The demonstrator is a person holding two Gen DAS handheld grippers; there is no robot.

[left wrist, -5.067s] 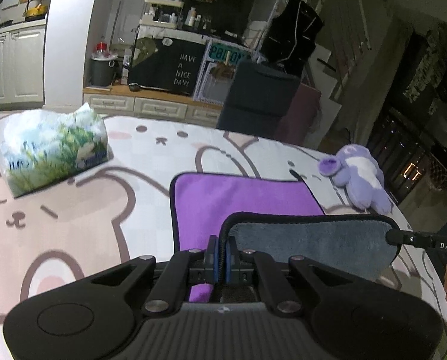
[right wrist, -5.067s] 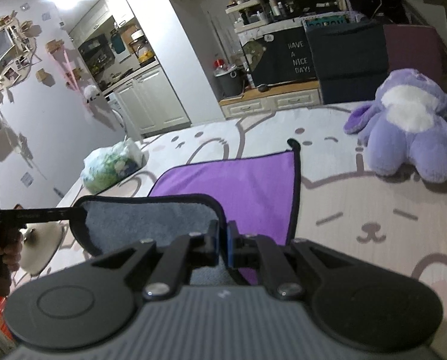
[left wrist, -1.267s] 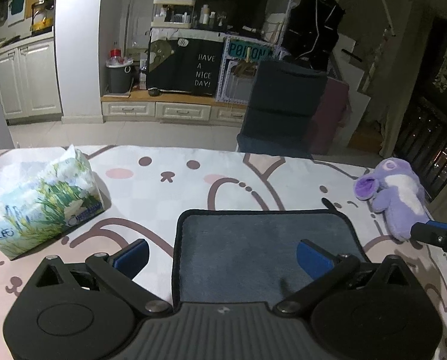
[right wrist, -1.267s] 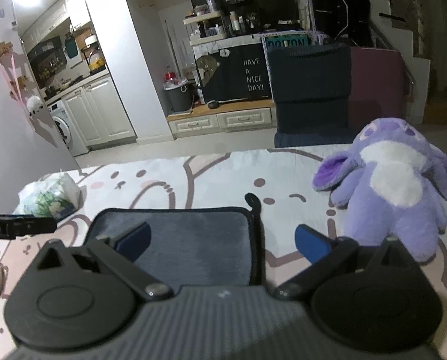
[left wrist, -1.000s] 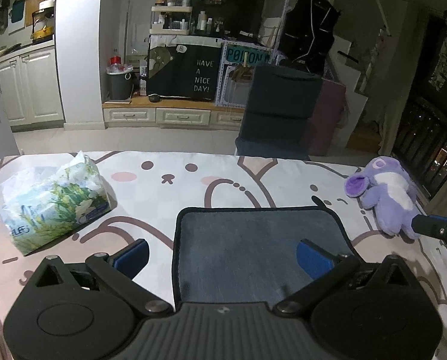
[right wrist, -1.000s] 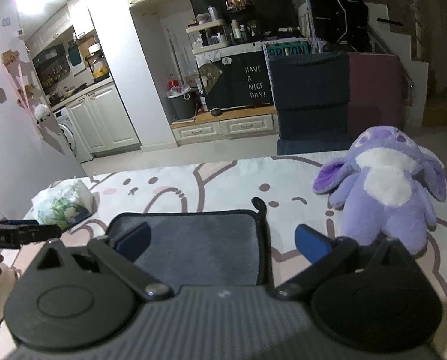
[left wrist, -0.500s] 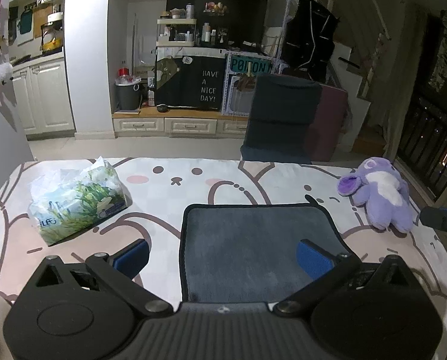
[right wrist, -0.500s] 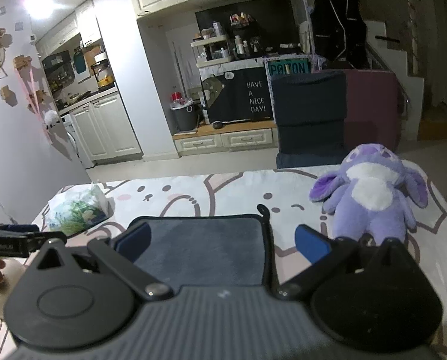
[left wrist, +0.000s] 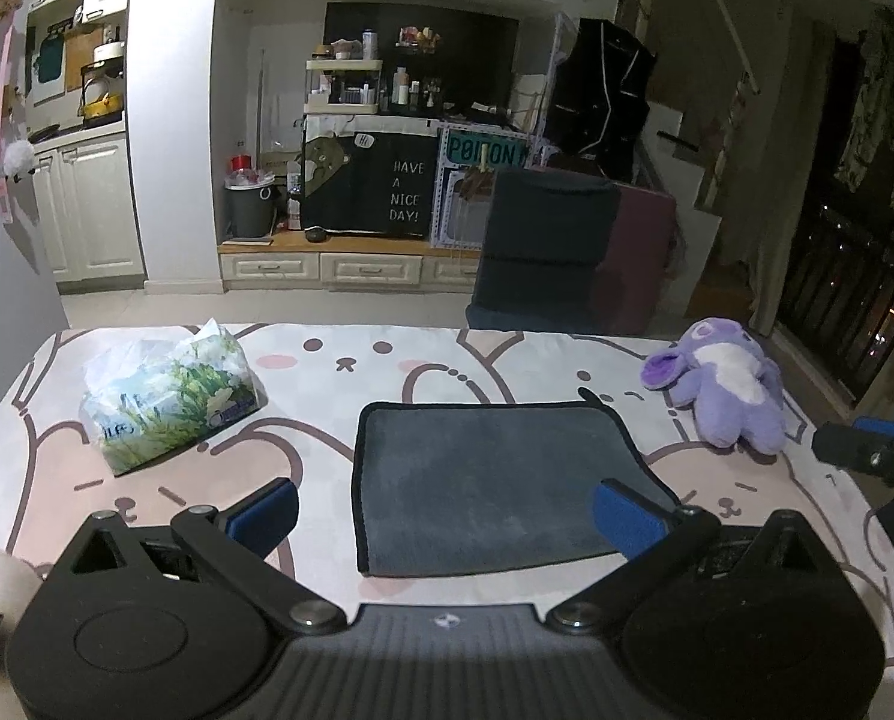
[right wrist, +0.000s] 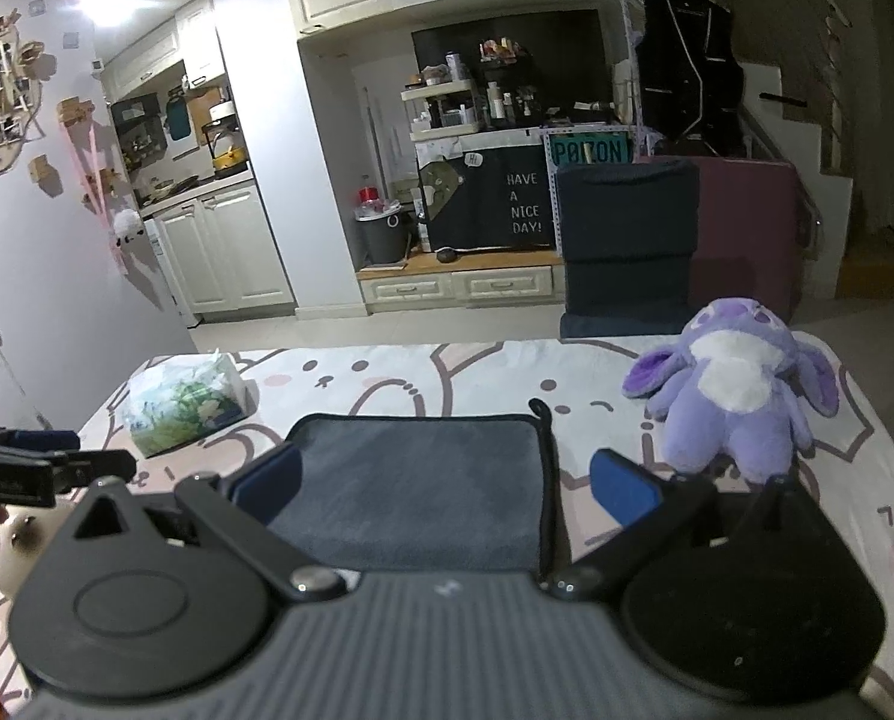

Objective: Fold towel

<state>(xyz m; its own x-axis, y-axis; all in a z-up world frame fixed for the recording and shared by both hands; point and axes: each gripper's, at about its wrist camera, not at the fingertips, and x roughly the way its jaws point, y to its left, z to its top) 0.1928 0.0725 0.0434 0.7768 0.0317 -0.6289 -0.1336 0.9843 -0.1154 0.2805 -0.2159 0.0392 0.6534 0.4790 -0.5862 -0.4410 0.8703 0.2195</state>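
Note:
The towel [left wrist: 495, 480] lies folded flat on the table, grey side up with a black hem; it also shows in the right wrist view [right wrist: 417, 480]. My left gripper [left wrist: 447, 516] is open and empty, held above the towel's near edge. My right gripper [right wrist: 447, 480] is open and empty, above the towel's near right part. Neither touches the towel. The right gripper's tip shows at the right edge of the left wrist view [left wrist: 867, 456], and the left gripper's tip at the left edge of the right wrist view [right wrist: 45, 468].
A tissue pack [left wrist: 171, 402] sits at the table's back left, also in the right wrist view [right wrist: 183, 402]. A purple plush toy [left wrist: 723, 384] lies at the back right, close to the towel in the right wrist view [right wrist: 729, 384]. A bear-print cloth [left wrist: 339, 360] covers the table.
Both grippers have let go of the towel, which now lies folded grey side up. Both have since drawn back and up, so more of the table shows.

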